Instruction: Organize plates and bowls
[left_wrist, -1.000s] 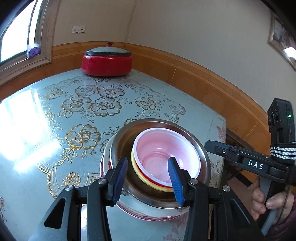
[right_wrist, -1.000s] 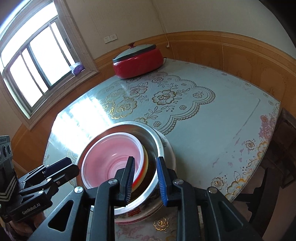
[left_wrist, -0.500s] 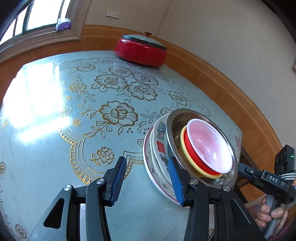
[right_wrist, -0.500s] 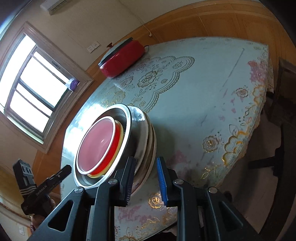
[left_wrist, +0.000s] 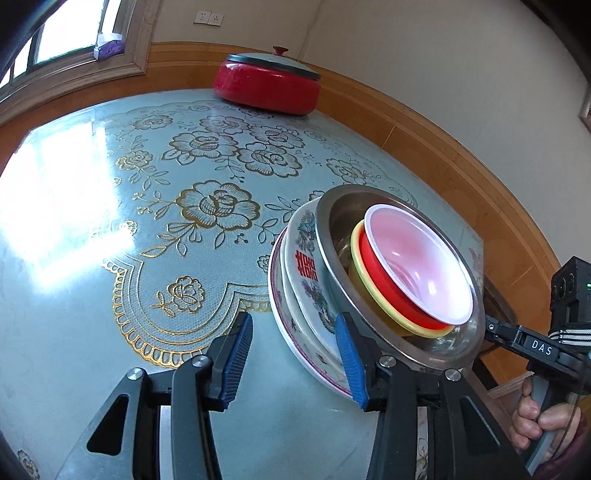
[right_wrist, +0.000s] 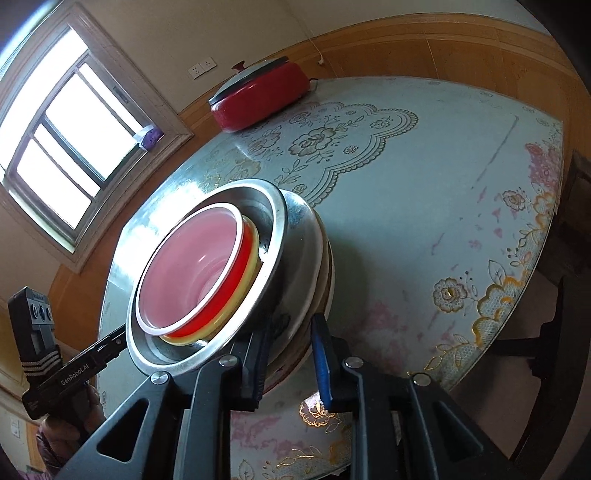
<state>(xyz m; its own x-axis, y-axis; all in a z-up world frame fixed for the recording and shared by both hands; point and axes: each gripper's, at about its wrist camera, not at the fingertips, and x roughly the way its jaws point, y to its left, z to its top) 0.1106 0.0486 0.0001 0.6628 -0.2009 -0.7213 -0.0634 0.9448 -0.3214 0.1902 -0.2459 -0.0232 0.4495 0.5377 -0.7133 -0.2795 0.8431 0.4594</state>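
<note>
"DAS" lettering (left_wrist: 541, 347) on right tongs (right_wrist: 290, 363)

Bright daylight from the window (right_wrist: 70, 147), panes blown out white. Strong glare patch on the glossy table (left_wrist: 48, 206) in the left wrist view, washing out the pattern. Right wrist view dimmer, warm-tinted. Heavy fisheye bending at edges, dark vignette corners. Both pictures sharp, no motion blur. Highlights on the steel bowl (right_wrist: 280, 229) rim.
</note>
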